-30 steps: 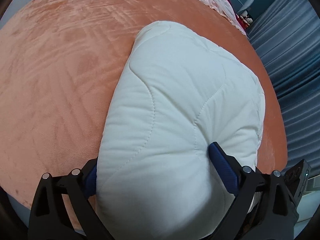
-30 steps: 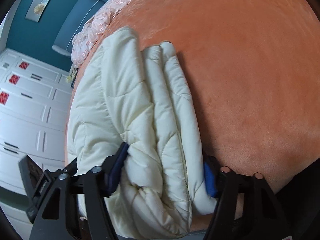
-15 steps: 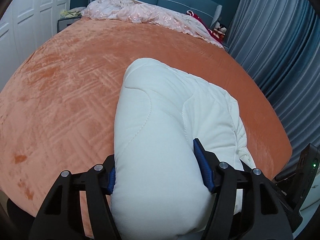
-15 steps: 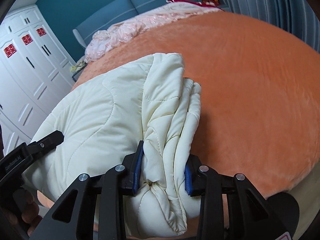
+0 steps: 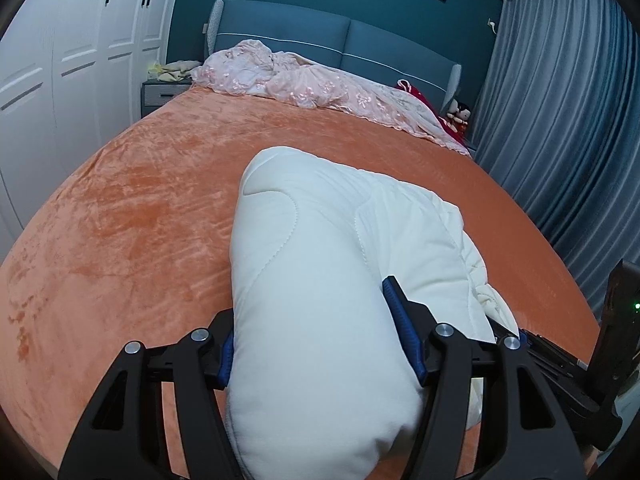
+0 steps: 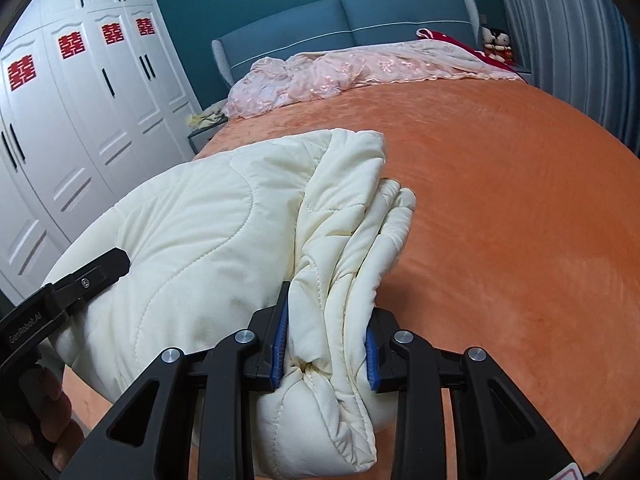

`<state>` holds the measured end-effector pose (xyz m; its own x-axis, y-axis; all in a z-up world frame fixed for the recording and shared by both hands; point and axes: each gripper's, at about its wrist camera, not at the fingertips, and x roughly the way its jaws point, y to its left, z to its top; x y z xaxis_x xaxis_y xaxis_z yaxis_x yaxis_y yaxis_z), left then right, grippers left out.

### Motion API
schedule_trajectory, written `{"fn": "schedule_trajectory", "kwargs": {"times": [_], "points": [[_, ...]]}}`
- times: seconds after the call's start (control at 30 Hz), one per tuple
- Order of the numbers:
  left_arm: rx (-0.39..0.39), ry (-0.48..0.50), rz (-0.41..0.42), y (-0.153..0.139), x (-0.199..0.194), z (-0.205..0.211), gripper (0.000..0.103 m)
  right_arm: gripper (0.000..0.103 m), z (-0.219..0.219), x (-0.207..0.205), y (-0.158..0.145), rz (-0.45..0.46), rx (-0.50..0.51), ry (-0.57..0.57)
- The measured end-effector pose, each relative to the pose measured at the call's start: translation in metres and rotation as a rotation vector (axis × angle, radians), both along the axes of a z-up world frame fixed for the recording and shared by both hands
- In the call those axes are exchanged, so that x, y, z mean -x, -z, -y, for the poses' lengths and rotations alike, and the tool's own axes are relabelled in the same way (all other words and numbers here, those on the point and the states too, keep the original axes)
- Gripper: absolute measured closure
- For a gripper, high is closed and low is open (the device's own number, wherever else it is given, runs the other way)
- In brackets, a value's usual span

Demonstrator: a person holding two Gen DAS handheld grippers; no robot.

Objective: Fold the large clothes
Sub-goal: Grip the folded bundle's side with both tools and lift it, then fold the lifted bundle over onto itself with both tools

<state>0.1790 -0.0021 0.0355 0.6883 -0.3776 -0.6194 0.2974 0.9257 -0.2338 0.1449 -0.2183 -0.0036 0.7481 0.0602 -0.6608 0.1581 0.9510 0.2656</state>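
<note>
A folded cream quilted garment (image 5: 320, 264) lies in a thick bundle at the near edge of the orange bed (image 5: 132, 216). My left gripper (image 5: 316, 336) is shut on the smooth folded end of the bundle. My right gripper (image 6: 326, 344) is shut on the stacked layered edges of the same garment (image 6: 224, 236). The left gripper's body shows at the left in the right wrist view (image 6: 68, 284). The garment's underside is hidden.
A pink embroidered cover (image 5: 320, 84) is heaped by the blue headboard (image 5: 332, 36). White wardrobe doors (image 6: 80, 120) stand on the left. Grey-blue curtains (image 5: 560, 120) hang on the right. A nightstand (image 5: 164, 94) sits by the bed.
Both grippers have closed tighter on the bundle and tilted up, so the headboard and wardrobes came into view. The garment is lifted and bunched between them.
</note>
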Motion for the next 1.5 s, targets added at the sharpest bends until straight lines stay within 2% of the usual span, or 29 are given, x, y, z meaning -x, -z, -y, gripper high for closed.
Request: {"fn": "schedule_trajectory", "kwargs": {"times": [0.17, 0.27, 0.3, 0.37, 0.47, 0.63, 0.7, 0.8, 0.83, 0.87, 0.93, 1.03, 1.07, 1.1, 1.17, 1.3, 1.5], "points": [[-0.003, -0.033, -0.031, 0.036, -0.037, -0.028, 0.043, 0.073, -0.026, -0.041, 0.025, -0.051, 0.014, -0.029], [-0.028, -0.044, -0.118, 0.074, -0.054, -0.038, 0.043, 0.073, -0.037, -0.048, 0.056, -0.127, 0.015, -0.035], [-0.034, -0.048, -0.144, 0.087, -0.055, -0.041, 0.041, 0.072, -0.039, -0.048, 0.067, -0.146, 0.014, -0.034], [-0.055, -0.042, -0.141, 0.102, -0.050, -0.044, 0.039, 0.068, -0.040, -0.041, 0.081, -0.161, 0.013, -0.029], [-0.100, -0.041, -0.143, 0.113, -0.041, -0.042, 0.036, 0.063, -0.036, -0.032, 0.087, -0.171, -0.013, -0.015], [-0.096, -0.112, -0.239, 0.103, -0.036, -0.054, 0.032, 0.058, -0.019, -0.015, 0.072, -0.212, -0.117, 0.016], [-0.132, -0.140, -0.237, 0.090, -0.026, -0.056, 0.036, 0.055, -0.018, -0.001, 0.056, -0.199, -0.083, 0.041], [-0.224, -0.139, -0.186, 0.064, -0.005, -0.049, 0.036, 0.054, -0.022, 0.018, 0.030, -0.186, 0.026, 0.057], [-0.239, -0.129, -0.175, 0.057, 0.002, -0.045, 0.036, 0.060, -0.026, 0.021, 0.023, -0.193, 0.045, 0.037], [-0.252, -0.117, -0.168, 0.051, 0.007, -0.039, 0.036, 0.078, -0.030, 0.024, 0.018, -0.198, 0.053, 0.012], [-0.256, -0.093, -0.174, 0.042, 0.015, -0.030, 0.040, 0.098, -0.039, 0.026, 0.010, -0.216, 0.070, -0.034], [-0.241, -0.076, -0.205, 0.038, 0.019, -0.018, 0.051, 0.103, -0.053, 0.026, 0.007, -0.233, 0.082, -0.083], [-0.244, -0.076, -0.214, 0.040, 0.017, -0.015, 0.062, 0.103, -0.057, 0.025, 0.008, -0.240, 0.098, -0.090], [-0.249, -0.074, -0.228, 0.042, 0.016, -0.012, 0.077, 0.103, -0.062, 0.023, 0.010, -0.249, 0.117, -0.095], [-0.234, -0.065, -0.271, 0.050, 0.013, -0.010, 0.094, 0.103, -0.067, 0.019, 0.018, -0.278, 0.130, -0.105], [-0.234, -0.072, -0.322, 0.070, 0.007, -0.007, 0.100, 0.103, -0.070, 0.014, 0.036, -0.324, 0.132, -0.099], [-0.230, -0.078, -0.387, 0.101, -0.001, -0.007, 0.102, 0.103, -0.071, 0.004, 0.066, -0.405, 0.135, -0.095]]}}
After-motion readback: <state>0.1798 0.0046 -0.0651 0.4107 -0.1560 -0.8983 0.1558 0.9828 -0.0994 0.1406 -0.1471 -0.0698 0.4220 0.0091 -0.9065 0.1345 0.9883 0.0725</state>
